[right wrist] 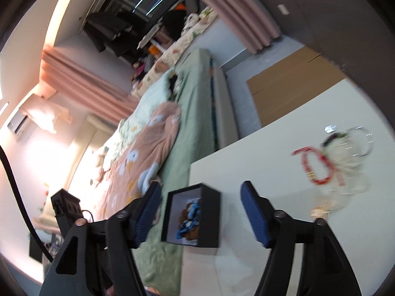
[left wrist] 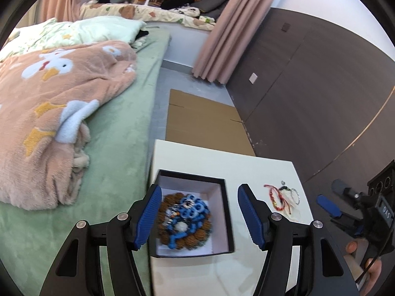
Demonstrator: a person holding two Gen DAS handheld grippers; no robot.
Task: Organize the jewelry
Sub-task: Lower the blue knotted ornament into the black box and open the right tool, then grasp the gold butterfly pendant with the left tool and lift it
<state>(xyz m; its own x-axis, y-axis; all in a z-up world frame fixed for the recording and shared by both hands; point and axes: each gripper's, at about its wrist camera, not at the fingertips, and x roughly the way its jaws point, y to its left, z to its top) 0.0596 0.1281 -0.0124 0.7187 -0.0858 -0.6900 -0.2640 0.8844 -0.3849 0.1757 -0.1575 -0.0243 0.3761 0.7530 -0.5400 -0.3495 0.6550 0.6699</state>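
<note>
Both claws apart, empty – left gripper [left wrist: 198, 215] over black box [left wrist: 228, 212] at table [left wrist: 259, 170] left edge; right gripper [right wrist: 201, 215] should pinch red bracelet [right wrist: 318, 166] low – loose pile near right edge.

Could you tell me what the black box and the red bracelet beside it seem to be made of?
The box looks like stiff matte cardboard: thin black walls, plain white lining. The red bracelet seems to be small glossy beads on red cord, possibly glass or plastic; blur leaves that open.

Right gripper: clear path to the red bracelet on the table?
Probably yes. The right gripper is open and empty, the red bracelet lies exposed on the white table, and the black box sits off to the side.
</note>
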